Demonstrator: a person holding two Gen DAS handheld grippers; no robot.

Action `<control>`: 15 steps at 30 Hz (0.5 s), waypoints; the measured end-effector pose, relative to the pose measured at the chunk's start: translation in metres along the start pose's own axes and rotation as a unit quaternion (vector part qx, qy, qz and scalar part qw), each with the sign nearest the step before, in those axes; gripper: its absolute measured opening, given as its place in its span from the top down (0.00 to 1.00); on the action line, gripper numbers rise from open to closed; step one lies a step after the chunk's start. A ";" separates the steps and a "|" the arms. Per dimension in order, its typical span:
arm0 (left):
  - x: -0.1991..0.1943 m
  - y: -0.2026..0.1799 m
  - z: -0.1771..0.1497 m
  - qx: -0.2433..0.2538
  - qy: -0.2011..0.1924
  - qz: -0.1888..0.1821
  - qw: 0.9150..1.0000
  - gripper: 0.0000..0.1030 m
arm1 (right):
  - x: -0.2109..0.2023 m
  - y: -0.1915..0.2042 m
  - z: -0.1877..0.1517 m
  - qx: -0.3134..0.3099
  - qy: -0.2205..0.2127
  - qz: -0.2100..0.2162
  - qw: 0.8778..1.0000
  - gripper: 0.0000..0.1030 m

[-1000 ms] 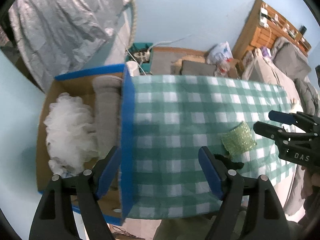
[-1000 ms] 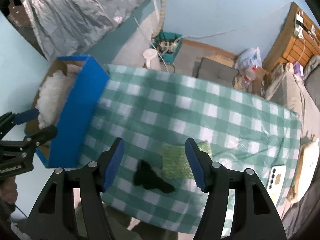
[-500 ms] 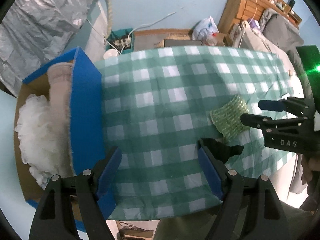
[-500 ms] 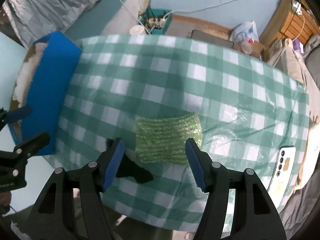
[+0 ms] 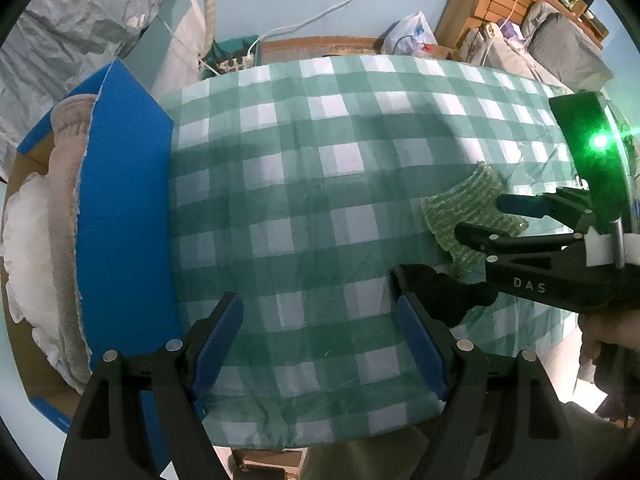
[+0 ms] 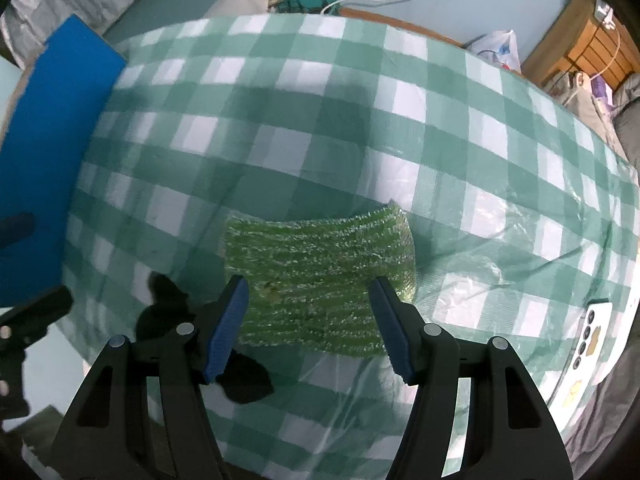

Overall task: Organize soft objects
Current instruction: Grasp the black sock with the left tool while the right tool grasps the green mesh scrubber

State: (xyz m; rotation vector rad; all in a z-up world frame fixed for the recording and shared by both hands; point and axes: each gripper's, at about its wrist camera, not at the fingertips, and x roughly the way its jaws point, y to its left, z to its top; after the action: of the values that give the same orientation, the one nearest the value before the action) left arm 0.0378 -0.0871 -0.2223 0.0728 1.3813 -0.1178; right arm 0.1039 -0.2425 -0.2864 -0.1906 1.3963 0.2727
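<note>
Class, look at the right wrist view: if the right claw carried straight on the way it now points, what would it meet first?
Most likely the green scrubbing pad. The right claw is open and straddles its near edge, above the checked tablecloth. Its height over the pad is unclear.

right tongs (image 6: 308,320) have dropped to straddle the green scrubber (image 6: 320,276); left tongs (image 5: 320,340) swung right.

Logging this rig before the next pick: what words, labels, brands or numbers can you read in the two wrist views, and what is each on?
"DAS": pale letters on the black body of the right gripper, seen in the left wrist view.
White phone at the table edge: yellow patches and marks on its back, too small to read.
Plastic bag on the floor: coloured print, too blurred to read.
Nothing else is legible.
</note>
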 end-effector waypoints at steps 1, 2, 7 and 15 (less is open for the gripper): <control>0.001 0.000 0.000 -0.001 0.001 0.000 1.000 0.22 | 0.001 0.000 -0.001 0.000 0.000 -0.002 1.000 0.39; 0.001 0.000 0.000 -0.002 0.002 0.000 1.000 0.22 | 0.002 0.001 -0.001 -0.002 -0.002 -0.005 1.000 0.39; 0.000 -0.001 0.000 -0.004 0.003 -0.001 1.000 0.22 | 0.004 0.009 -0.002 -0.017 -0.008 -0.019 1.000 0.39; -0.001 -0.007 0.002 0.001 0.002 -0.004 1.000 0.22 | 0.002 0.022 -0.010 -0.043 -0.023 -0.042 0.998 0.58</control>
State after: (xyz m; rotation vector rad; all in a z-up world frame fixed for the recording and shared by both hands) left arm 0.0390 -0.0942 -0.2204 0.0692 1.3859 -0.1253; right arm 0.0883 -0.2245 -0.2892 -0.3124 1.3292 0.2663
